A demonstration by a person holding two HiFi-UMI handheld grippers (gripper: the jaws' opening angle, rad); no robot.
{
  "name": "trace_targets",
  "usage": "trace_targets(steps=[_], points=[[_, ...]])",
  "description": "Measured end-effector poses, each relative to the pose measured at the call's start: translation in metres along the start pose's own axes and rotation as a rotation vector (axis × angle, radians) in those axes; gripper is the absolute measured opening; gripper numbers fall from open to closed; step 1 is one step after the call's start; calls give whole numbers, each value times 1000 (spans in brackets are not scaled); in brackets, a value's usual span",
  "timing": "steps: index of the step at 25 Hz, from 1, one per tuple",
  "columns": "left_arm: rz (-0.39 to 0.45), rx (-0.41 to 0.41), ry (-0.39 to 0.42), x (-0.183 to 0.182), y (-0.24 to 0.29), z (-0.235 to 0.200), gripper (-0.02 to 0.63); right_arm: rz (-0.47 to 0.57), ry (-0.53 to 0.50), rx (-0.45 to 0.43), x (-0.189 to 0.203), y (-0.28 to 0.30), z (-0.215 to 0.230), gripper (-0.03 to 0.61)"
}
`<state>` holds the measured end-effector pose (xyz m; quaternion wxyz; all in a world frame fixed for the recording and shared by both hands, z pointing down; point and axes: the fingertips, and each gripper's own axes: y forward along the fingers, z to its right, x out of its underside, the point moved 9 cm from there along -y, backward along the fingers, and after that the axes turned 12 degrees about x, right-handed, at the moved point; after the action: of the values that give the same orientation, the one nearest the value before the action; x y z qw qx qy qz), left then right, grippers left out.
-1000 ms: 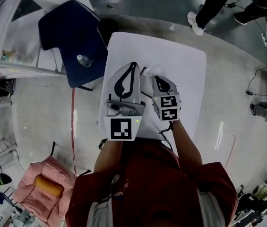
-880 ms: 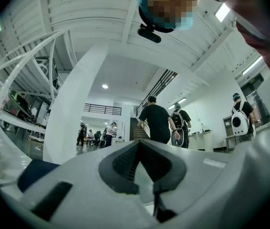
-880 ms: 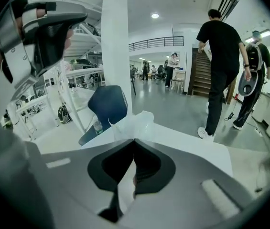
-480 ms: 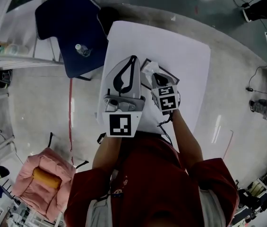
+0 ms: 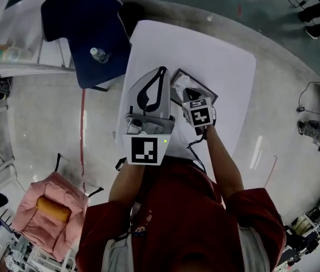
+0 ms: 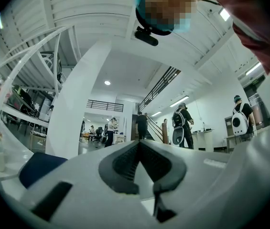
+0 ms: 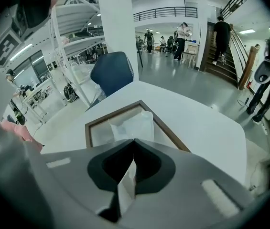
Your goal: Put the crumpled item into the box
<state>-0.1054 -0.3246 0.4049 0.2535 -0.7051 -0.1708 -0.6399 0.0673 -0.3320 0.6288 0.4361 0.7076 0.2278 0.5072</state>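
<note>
On the white table [image 5: 222, 61] lies a shallow box [image 5: 178, 74] with a brown rim. My right gripper [image 5: 187, 93] points steeply down over it, shut on a crumpled white paper. In the right gripper view the paper [image 7: 134, 123] sticks out past the closed right gripper [image 7: 134, 141] and hangs just above the inside of the box [image 7: 166, 127]. Left of the box, my left gripper [image 5: 161, 70] is held above the table. In the left gripper view the left gripper [image 6: 139, 144] is shut with nothing in it and points about level into the hall.
A dark blue chair [image 5: 83, 30] with a water bottle [image 5: 97, 54] on it stands at the table's far left corner; the chair [image 7: 111, 73] also shows beyond the box. A pink bag [image 5: 49, 211] lies on the floor at the left. People stand far off in the hall.
My right gripper has come down towards the box with the paper in it and tilted more steeply. More of the box's rim now shows. The left gripper has barely moved.
</note>
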Motion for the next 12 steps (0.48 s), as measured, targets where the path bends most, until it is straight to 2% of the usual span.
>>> trace_targets(steps=[12], points=[[-6,-9,-30,13,3,-9,3,-125,-57,-55,3,35,-1,3]])
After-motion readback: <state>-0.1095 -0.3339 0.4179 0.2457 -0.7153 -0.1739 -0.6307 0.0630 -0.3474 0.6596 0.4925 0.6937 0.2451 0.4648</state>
